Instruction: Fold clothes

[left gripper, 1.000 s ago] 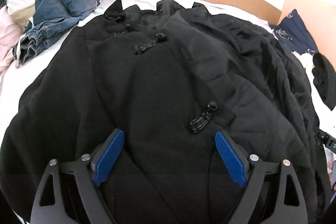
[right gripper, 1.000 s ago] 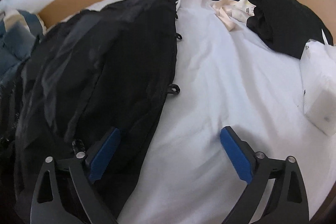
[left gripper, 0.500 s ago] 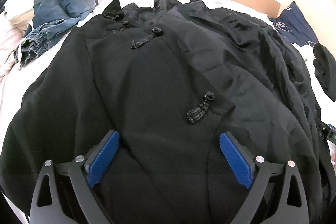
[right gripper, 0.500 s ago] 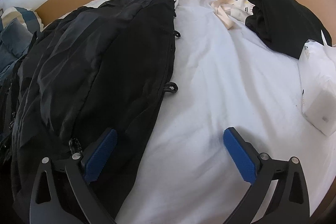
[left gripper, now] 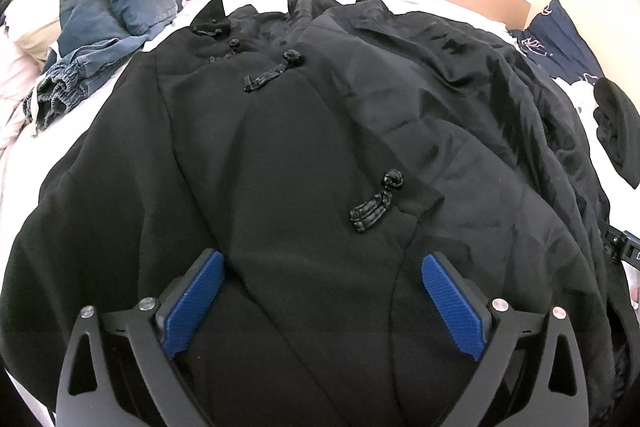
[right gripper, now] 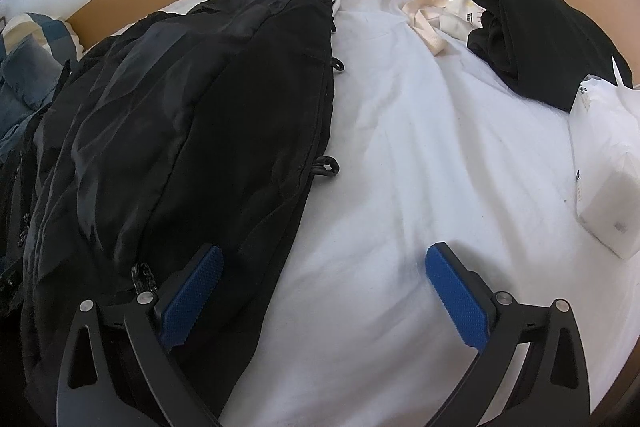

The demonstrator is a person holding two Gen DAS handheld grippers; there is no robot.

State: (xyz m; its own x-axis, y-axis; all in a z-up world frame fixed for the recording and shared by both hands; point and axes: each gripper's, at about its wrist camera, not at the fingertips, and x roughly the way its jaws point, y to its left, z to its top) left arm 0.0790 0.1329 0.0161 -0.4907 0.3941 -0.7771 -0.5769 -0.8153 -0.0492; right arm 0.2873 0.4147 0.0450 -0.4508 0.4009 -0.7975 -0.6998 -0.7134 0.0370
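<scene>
1. Black coat (left gripper: 280, 167) spread on white bed sheet (right gripper: 420, 147), directly under left gripper (left gripper: 322, 301), jaws wide, empty.
2. Right gripper (right gripper: 324, 301) spread wide, empty; coat edge between pads, left pad (right gripper: 190, 301) over fabric.

Black coat (left gripper: 280, 167), white sheet (right gripper: 420, 147) — blue fingers (right gripper: 192, 291), faded-blue jeans (left gripper: 120, 7).

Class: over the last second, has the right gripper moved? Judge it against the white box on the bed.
Yes. The right gripper has shifted leftward: the white box now sits closer to the view's right edge, and more of the black coat shows.
</scene>
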